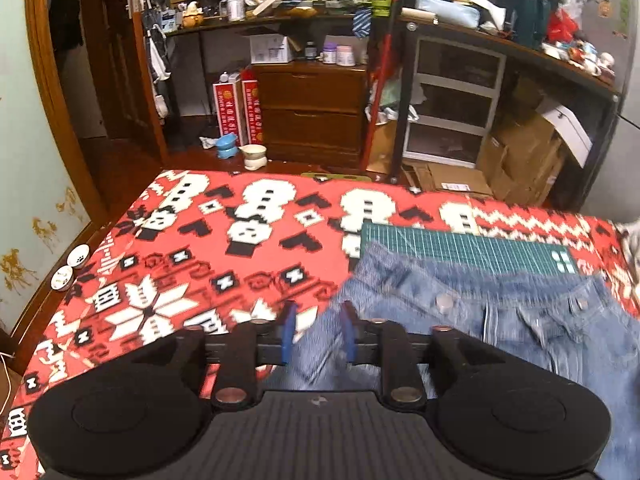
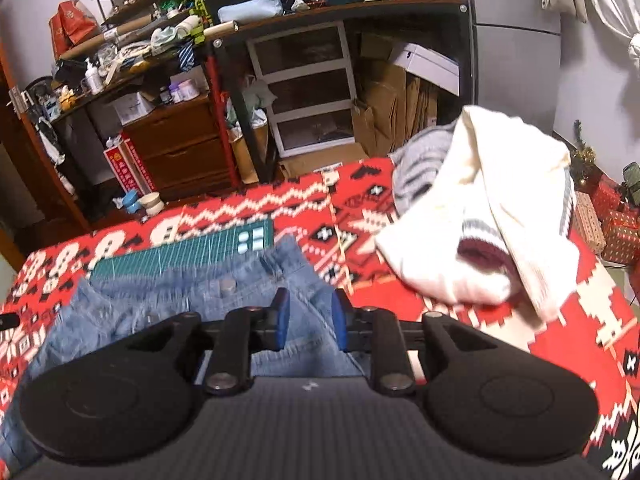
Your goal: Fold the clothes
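Left gripper (image 1: pixel 318 334) jaws spread, jeans (image 1: pixel 480 320) edge between and right of them, contact probably none, blurred. Right gripper (image 2: pixel 308 320) jaws spread over the jeans; cream sweater (image 2: pixel 472 216) heaped ahead-right on the red blanket (image 1: pixel 180 264).

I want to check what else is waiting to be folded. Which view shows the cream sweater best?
The right wrist view: the cream sweater lies crumpled on the red patterned blanket, right of the jeans, fully in frame. The left wrist view shows at most a pale blurred sliver at its right edge; I cannot tell whether that is the sweater.
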